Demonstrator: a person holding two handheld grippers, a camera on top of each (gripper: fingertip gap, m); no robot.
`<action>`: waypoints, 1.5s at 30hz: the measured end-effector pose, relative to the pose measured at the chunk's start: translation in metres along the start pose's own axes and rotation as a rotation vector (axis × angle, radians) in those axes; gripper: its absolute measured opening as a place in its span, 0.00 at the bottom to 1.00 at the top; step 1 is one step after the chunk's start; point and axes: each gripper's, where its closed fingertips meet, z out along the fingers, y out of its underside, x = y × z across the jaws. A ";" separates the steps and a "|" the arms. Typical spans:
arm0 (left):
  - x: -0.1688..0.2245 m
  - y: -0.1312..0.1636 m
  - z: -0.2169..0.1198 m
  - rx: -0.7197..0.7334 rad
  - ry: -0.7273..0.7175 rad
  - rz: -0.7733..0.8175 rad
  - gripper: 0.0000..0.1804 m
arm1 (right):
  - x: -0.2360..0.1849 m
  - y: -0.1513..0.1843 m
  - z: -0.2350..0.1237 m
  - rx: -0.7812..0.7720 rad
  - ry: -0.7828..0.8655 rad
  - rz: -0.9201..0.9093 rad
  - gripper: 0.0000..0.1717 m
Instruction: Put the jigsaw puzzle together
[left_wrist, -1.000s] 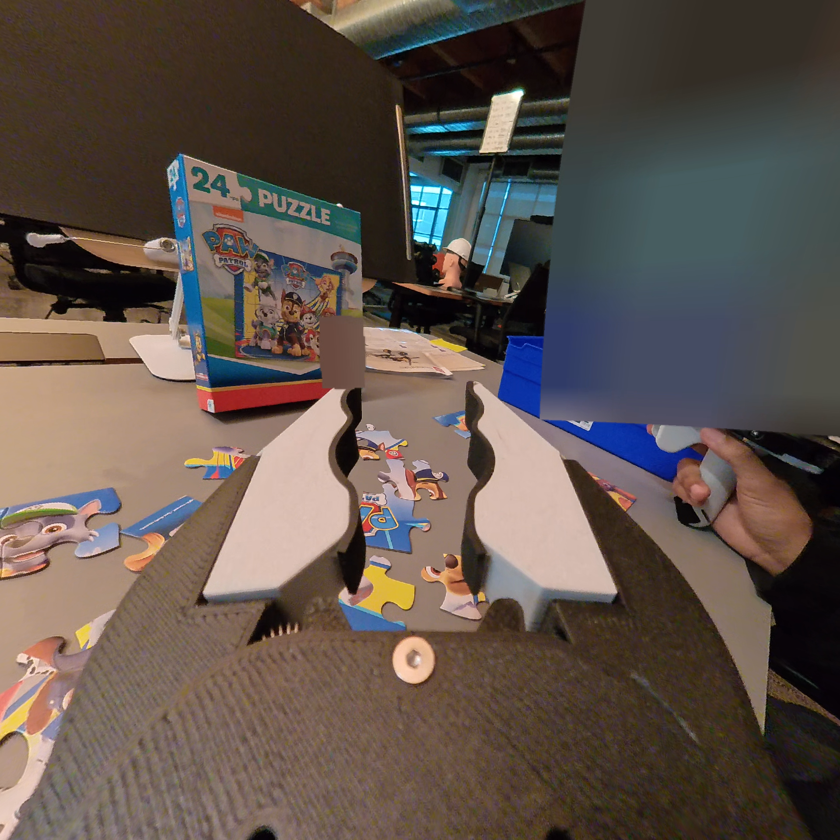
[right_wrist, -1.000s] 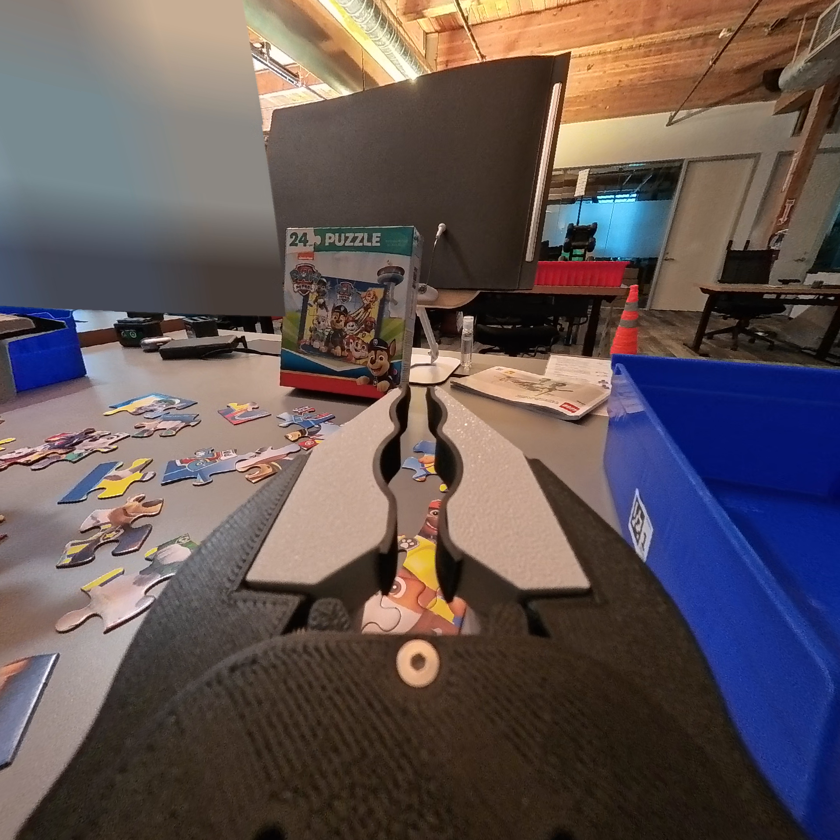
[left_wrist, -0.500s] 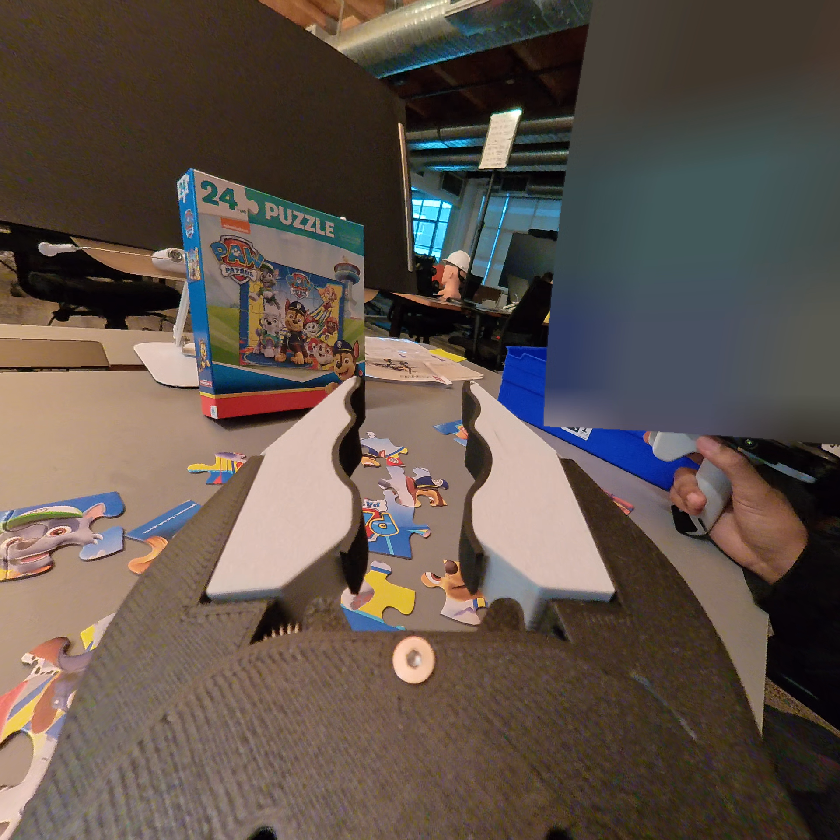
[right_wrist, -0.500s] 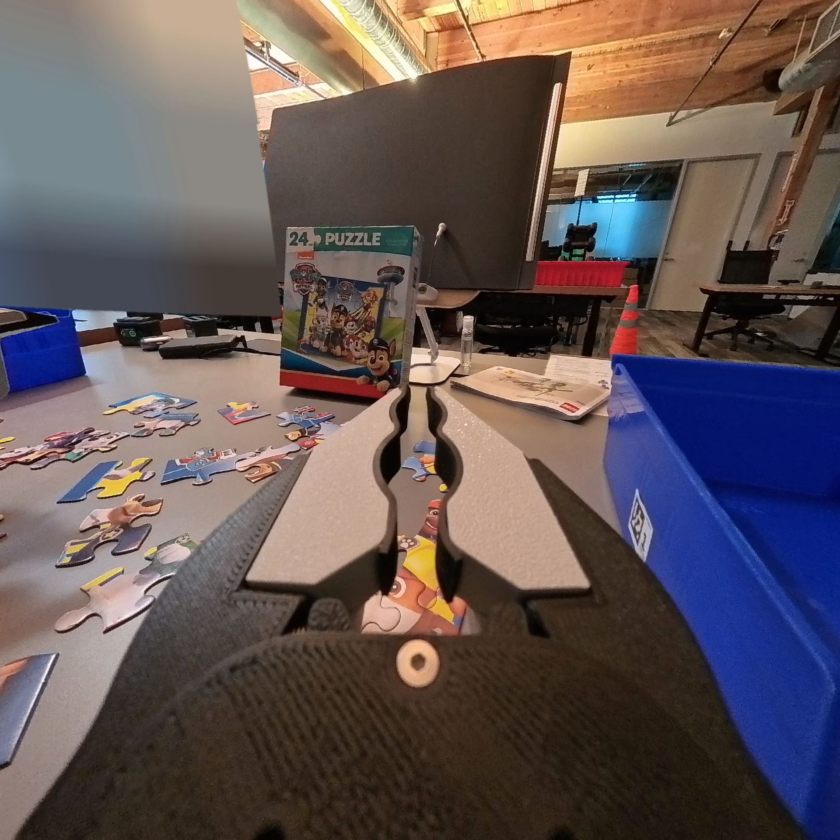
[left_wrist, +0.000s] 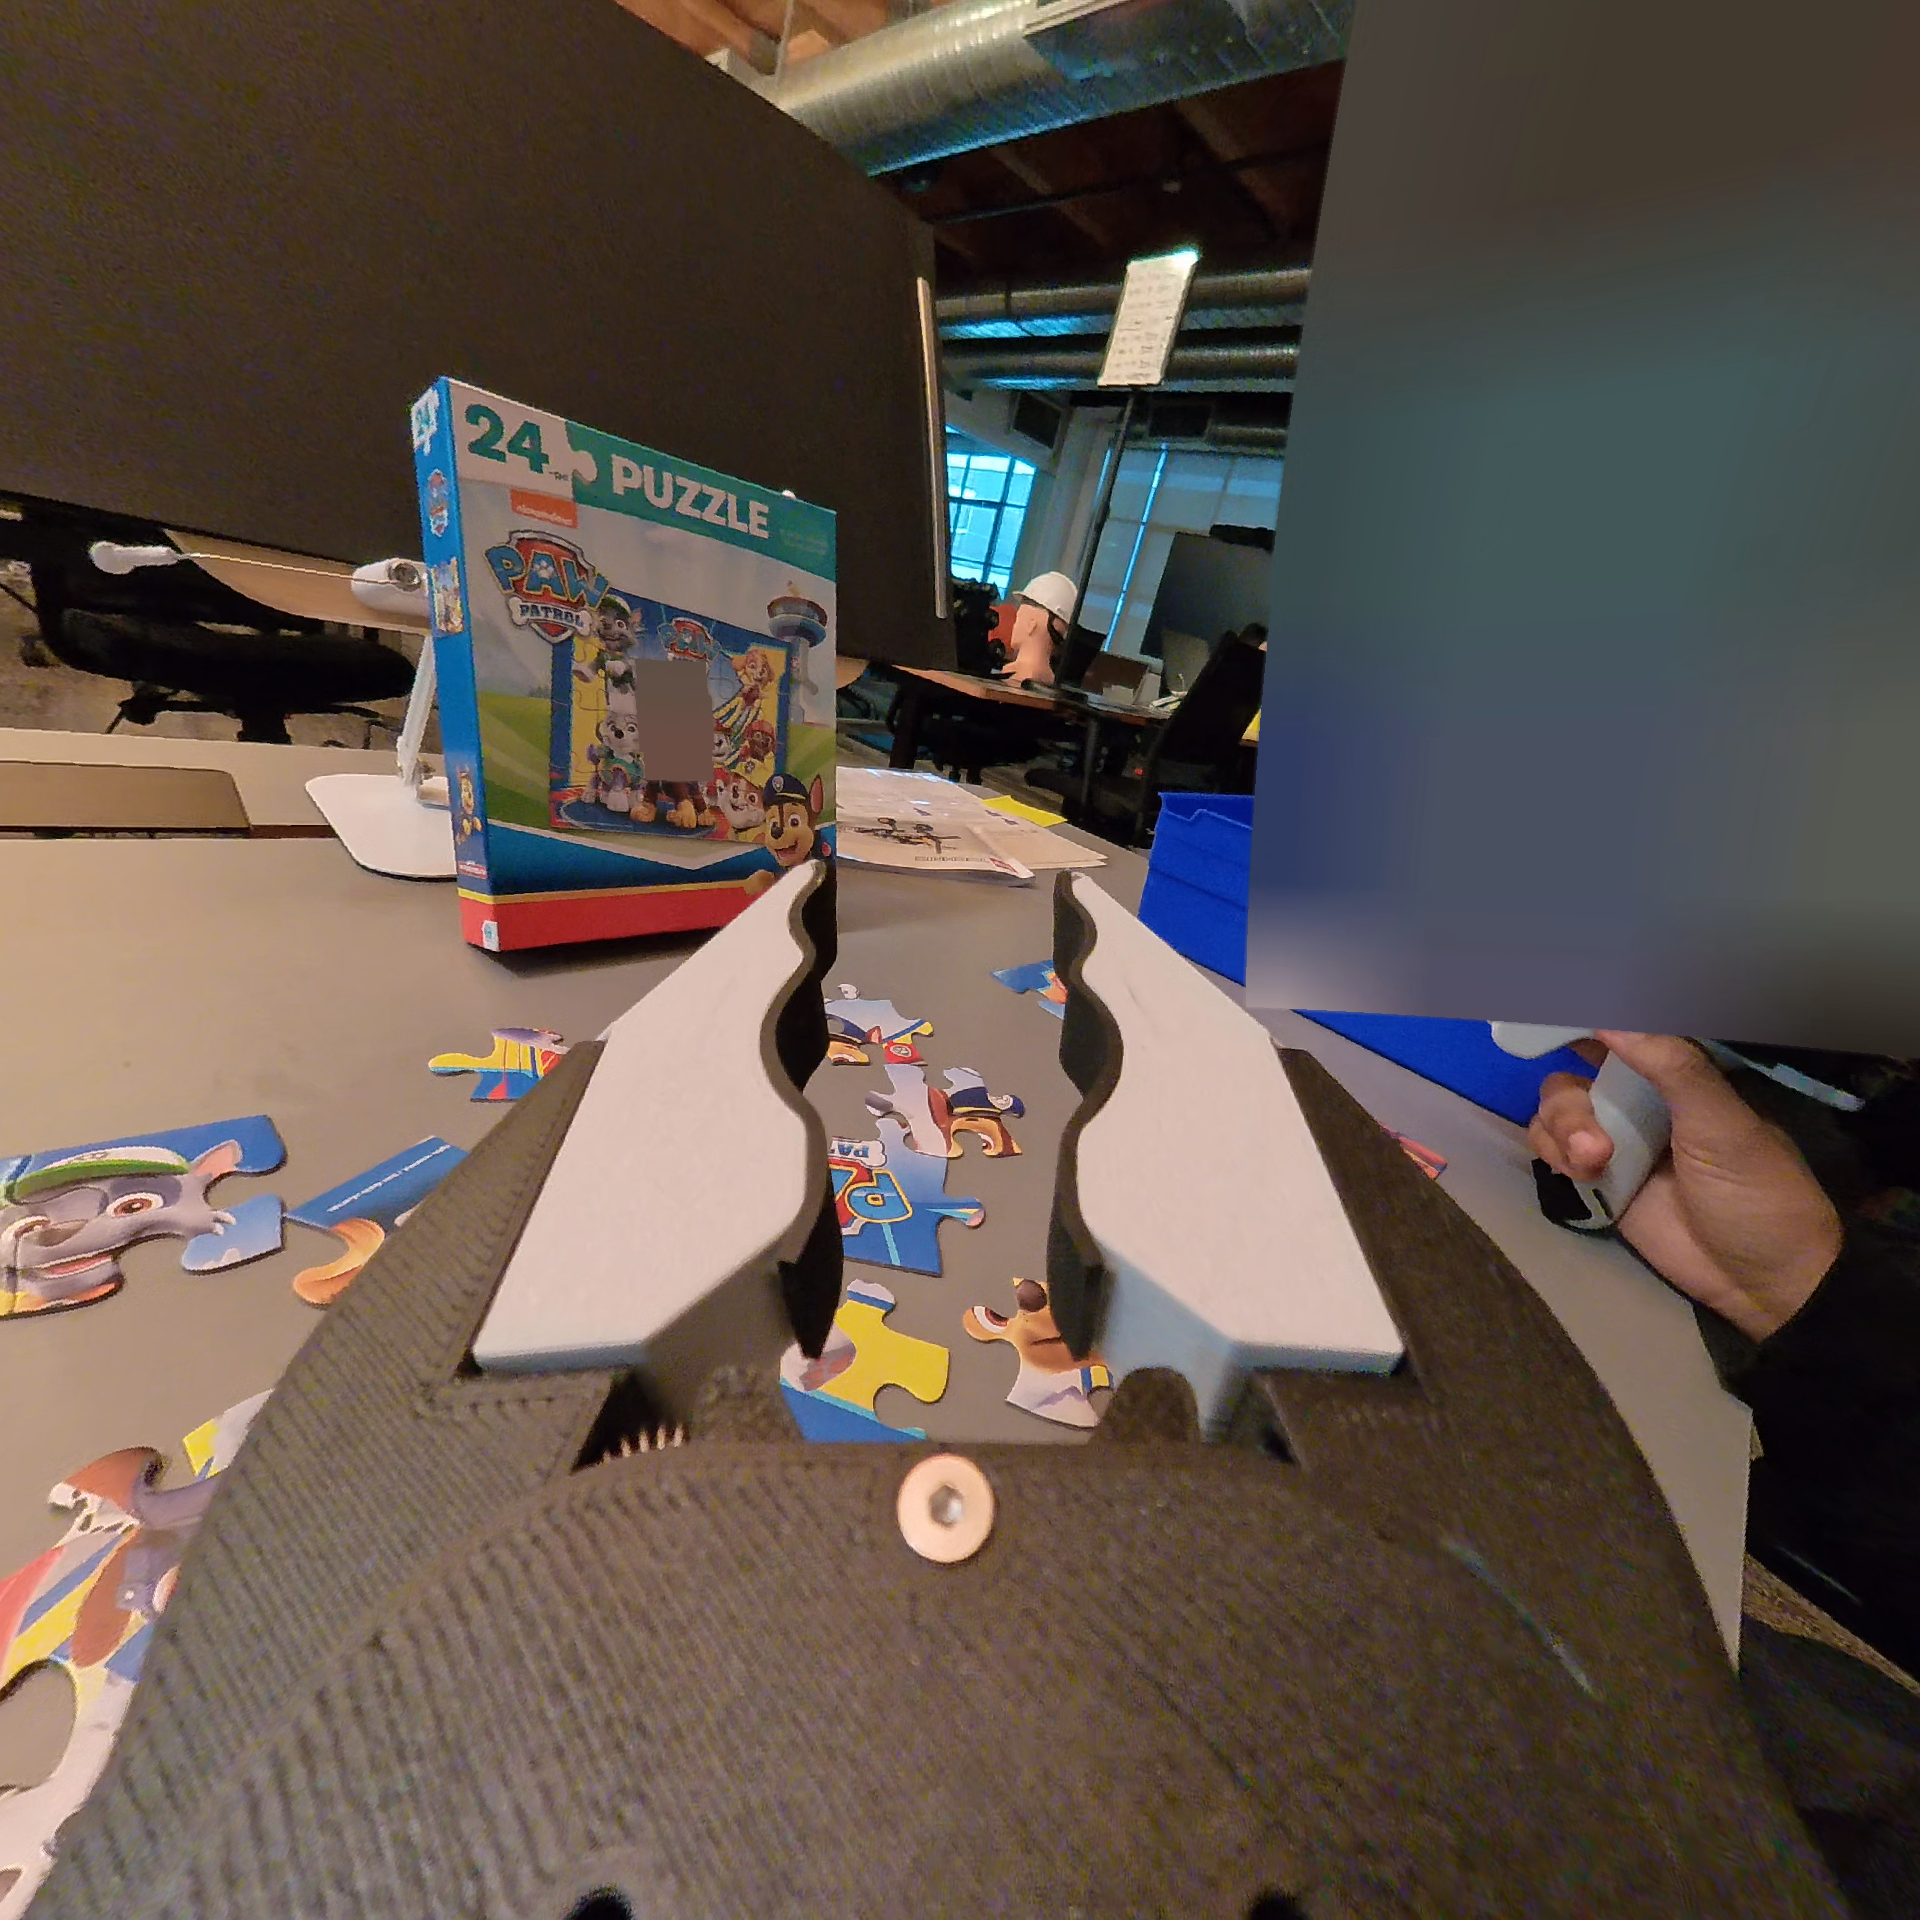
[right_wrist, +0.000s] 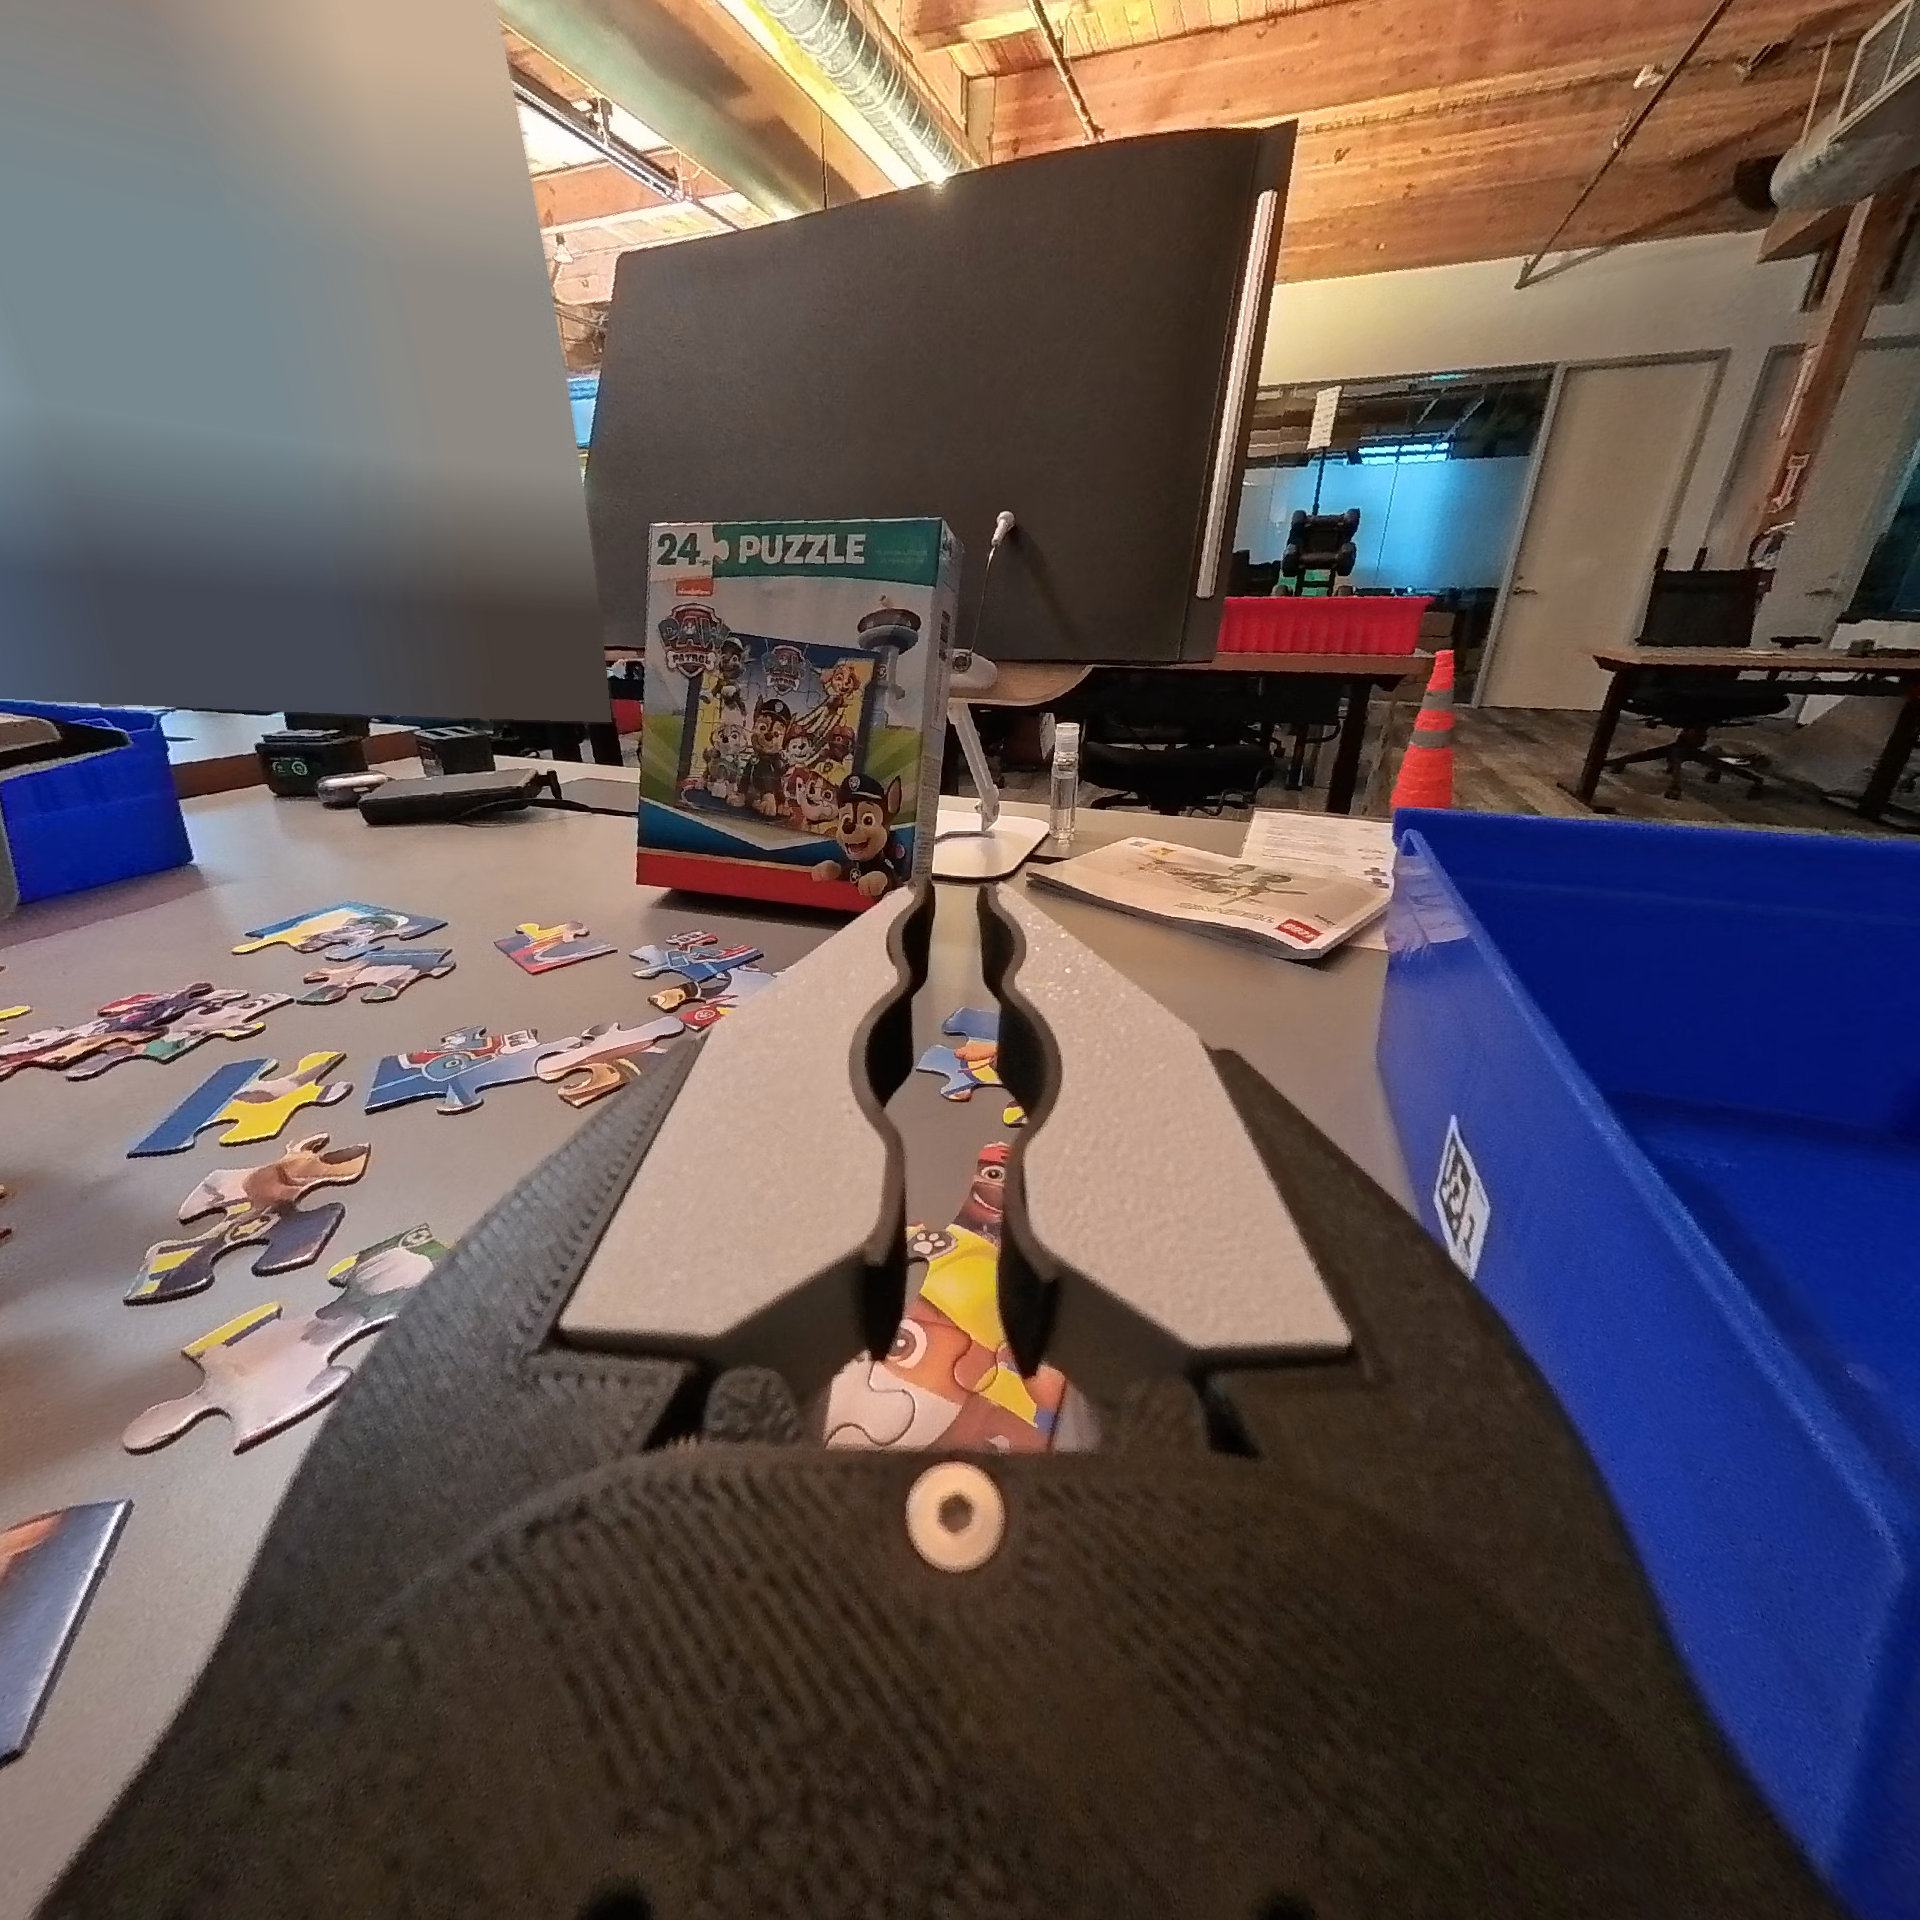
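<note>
Loose jigsaw pieces lie face up on the grey table (left_wrist: 208, 987). My left gripper (left_wrist: 943, 883) hovers over them, open and empty. Below its jaws lie a blue lettered piece (left_wrist: 894, 1195), a yellow piece (left_wrist: 883, 1351) and a dog piece (left_wrist: 1029, 1340). My right gripper (right_wrist: 954, 896) has its jaws a narrow slit apart with nothing between them. It hangs above a joined cluster of pieces (right_wrist: 956, 1299) with a yellow and red dog picture. More loose pieces (right_wrist: 260, 1101) spread to its left. The puzzle box (left_wrist: 644, 675) stands upright behind; it also shows in the right wrist view (right_wrist: 795, 707).
A blue bin (right_wrist: 1662, 1039) stands close on the right of my right gripper and shows in the left wrist view (left_wrist: 1195, 862). A booklet (right_wrist: 1205, 894) lies behind. A hand (left_wrist: 1662, 1174) holds a grey handle at the right. A dark panel (right_wrist: 935, 416) backs the table. Tip to tip, the grippers are about 30 centimeters apart. The yellow piece (left_wrist: 883, 1351) is about 12 centimeters from my left fingertips. My right wrist view (right_wrist: 267, 1114) looks at it from another angle.
My left gripper has shifted slightly, so the box sits a little more to the right in its view, and its jaws have narrowed a touch. My right gripper has stayed almost still.
</note>
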 end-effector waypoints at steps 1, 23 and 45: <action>0.000 0.000 0.000 0.000 0.000 -0.002 0.22 | 0.000 0.000 0.000 0.000 0.000 0.000 0.04; -0.021 -0.002 -0.003 -0.036 -0.034 -0.086 0.22 | 0.000 -0.003 -0.002 0.018 -0.012 0.032 0.04; -0.132 -0.072 -0.081 -0.059 -0.430 -0.014 0.15 | 0.002 -0.003 -0.002 0.022 -0.012 0.052 0.04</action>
